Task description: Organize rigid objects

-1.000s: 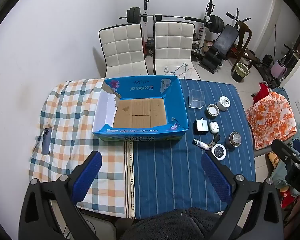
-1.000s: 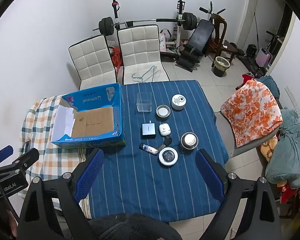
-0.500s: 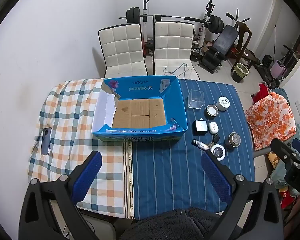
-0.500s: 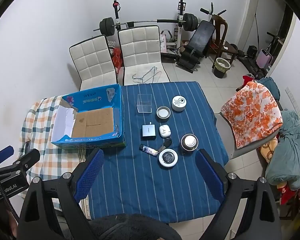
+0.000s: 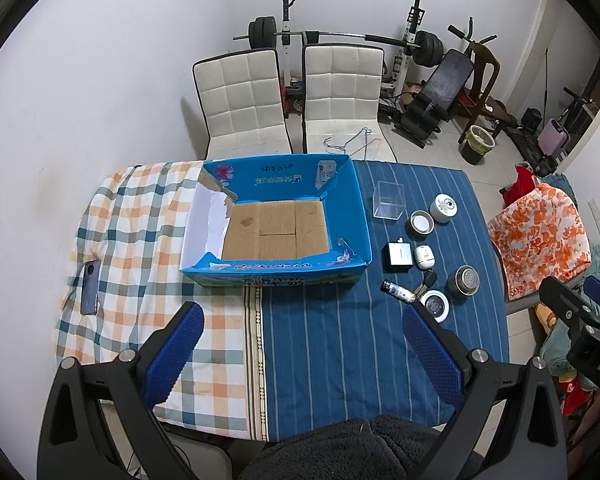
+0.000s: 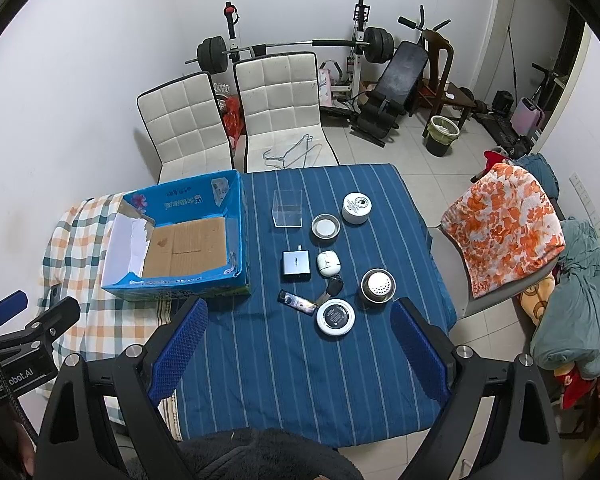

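Both tongs hang wide open and empty above a cloth-covered bench (image 6: pixel 300 380). Ahead of the left tongs (image 5: pixel 300 354) sits an open blue cardboard box (image 5: pixel 276 224), only its cardboard floor showing. Ahead of the right tongs (image 6: pixel 300 344) small items lie in a cluster: a round white disc (image 6: pixel 335 317) nearest, then a metal shaker tin (image 6: pixel 377 286), a grey charger block (image 6: pixel 296 266), a white earbud case (image 6: pixel 328 263) and, farthest, a clear plastic cube (image 6: pixel 287 208).
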Available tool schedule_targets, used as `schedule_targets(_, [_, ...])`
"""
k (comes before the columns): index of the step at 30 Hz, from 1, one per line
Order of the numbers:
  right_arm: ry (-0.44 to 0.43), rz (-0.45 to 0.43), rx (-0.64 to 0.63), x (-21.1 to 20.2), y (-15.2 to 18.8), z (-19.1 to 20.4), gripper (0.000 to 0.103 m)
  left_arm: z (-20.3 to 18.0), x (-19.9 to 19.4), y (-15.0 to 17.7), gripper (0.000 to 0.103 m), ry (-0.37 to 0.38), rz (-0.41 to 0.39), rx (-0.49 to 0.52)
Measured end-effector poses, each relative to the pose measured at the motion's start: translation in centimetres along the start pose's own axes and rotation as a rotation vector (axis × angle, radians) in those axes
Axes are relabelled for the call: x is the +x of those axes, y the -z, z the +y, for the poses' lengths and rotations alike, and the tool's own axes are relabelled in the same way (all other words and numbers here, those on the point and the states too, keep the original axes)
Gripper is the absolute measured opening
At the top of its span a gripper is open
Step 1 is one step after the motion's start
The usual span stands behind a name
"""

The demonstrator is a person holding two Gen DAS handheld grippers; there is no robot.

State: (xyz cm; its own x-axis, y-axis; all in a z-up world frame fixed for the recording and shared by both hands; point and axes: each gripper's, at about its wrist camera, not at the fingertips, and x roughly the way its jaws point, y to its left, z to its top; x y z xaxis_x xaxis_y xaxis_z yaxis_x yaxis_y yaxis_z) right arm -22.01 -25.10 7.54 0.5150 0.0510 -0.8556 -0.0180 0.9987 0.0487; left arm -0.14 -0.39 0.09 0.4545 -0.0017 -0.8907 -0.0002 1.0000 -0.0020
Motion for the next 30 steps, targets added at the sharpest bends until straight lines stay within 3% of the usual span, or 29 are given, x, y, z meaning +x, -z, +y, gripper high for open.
schedule_targets(18, [0.024,-0.024,-0.004,0.1,-0.8,-0.3,0.095,-2.0,0.5,-0.7,0.102,0.003,-0.004,-0.003])
schedule_targets(30, [0.026,-0.018,-0.007,0.3,-1.0,0.0,0.095,-0.4,0.7,-0.6,0.102,0.011,-0.013,-0.005])
